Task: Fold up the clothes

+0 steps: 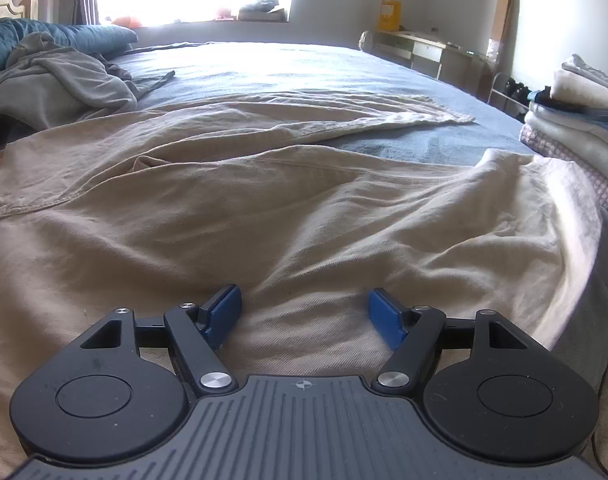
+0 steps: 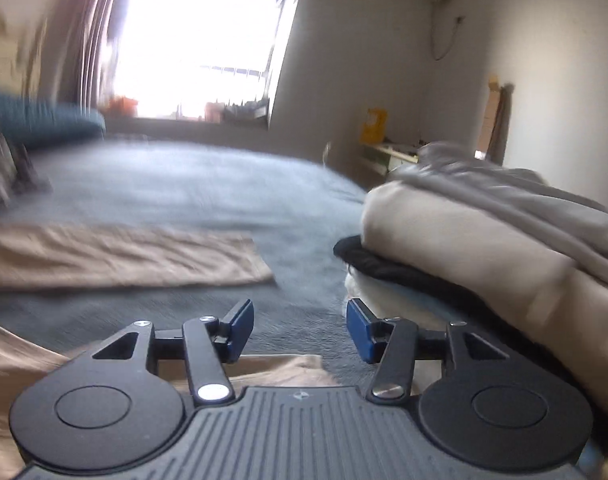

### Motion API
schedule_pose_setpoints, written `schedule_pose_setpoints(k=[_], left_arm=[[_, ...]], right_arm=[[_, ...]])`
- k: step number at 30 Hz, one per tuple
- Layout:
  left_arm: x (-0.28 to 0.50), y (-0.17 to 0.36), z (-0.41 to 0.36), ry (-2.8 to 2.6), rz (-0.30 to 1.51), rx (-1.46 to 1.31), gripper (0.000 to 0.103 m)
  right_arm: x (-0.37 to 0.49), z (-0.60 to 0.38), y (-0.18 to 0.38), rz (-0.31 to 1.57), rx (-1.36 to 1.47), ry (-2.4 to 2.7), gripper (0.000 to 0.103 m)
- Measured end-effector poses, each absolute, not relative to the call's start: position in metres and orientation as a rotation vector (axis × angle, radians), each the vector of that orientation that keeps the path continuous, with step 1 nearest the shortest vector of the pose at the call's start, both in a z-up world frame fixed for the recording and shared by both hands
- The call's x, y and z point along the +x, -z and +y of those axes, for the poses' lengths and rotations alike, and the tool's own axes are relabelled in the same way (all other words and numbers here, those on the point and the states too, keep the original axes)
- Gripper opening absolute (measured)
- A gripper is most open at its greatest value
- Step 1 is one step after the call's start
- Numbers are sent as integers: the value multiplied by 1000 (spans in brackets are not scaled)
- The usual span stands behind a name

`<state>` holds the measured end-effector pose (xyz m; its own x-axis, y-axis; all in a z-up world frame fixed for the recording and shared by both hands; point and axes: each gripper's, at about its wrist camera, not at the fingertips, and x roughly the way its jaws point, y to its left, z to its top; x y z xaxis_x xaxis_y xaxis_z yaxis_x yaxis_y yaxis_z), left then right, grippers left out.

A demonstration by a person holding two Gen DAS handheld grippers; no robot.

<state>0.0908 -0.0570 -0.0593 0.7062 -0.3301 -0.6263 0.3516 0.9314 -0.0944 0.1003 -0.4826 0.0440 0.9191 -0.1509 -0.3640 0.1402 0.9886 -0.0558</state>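
L gripper (image 1: 305, 314) sits low over the trousers (image 1: 263, 208), jaws apart, nothing pinched; cloth lies between and under the blue pads (image 1: 223, 310) but isn't squeezed. R gripper (image 2: 299, 330) is also released and empty, above bare bed (image 2: 183, 184) w/ a tan edge just below it; that view is smeared, so detail there is rough.

Trousers: tan, spread across the near bed, wrinkled, one leg (image 1: 344, 116) lying flat further out, the other bunched up toward the stack (image 1: 576, 136) at right.

Doing the step well, as I read it: garment is laid out but not yet folded. Smooth the ridges first, esp. the raised fold near the right edge, else creases get locked in. Grab both layers at the waist or hem, one gripper per corner, lift low, lay leg on leg w/ edges matched. Watch the bunched side doesn't drag the stack.

Containers: none in use. The stack serves as the done pile: cream, black and grey items folded, touching, on the bed's right side. Beyond, a loose grey garment (image 1: 55, 80) heaped at far left, prob. waiting its turn.
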Motion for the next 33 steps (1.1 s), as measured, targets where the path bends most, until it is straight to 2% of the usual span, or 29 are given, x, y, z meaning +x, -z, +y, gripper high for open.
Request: schedule_pose_setpoints(k=[3, 8, 10, 11, 12, 14, 16, 17, 18, 24, 28, 33], left_arm=[[91, 58, -58, 376, 695, 34, 72], [91, 52, -56, 357, 718, 5, 72], [88, 49, -54, 353, 724, -13, 72], [86, 48, -53, 352, 725, -22, 72], [84, 48, -52, 351, 725, -31, 72], [82, 47, -51, 340, 730, -38, 72], [81, 47, -52, 330, 735, -37, 72], [81, 47, -53, 327, 736, -32, 72], [81, 47, -54, 326, 736, -27, 72], [84, 50, -57, 334, 741, -19, 72], [85, 52, -57, 340, 739, -21, 74], [84, 54, -57, 342, 726, -24, 76]], right_arm=[[53, -517, -34, 417, 298, 144, 54], [49, -562, 40, 579, 779, 126, 52], [74, -565, 60, 619, 829, 124, 45], [89, -563, 64, 626, 839, 130, 37], [104, -555, 63, 615, 805, 113, 30], [134, -525, 46, 581, 662, 112, 30], [164, -474, 27, 558, 405, 74, 30], [177, -446, 22, 553, 266, 65, 32], [185, -420, 21, 555, 163, 47, 38], [149, -341, 27, 470, -94, -82, 55], [110, -355, 13, 411, -47, -148, 58], [107, -412, -3, 500, 272, -175, 60]])
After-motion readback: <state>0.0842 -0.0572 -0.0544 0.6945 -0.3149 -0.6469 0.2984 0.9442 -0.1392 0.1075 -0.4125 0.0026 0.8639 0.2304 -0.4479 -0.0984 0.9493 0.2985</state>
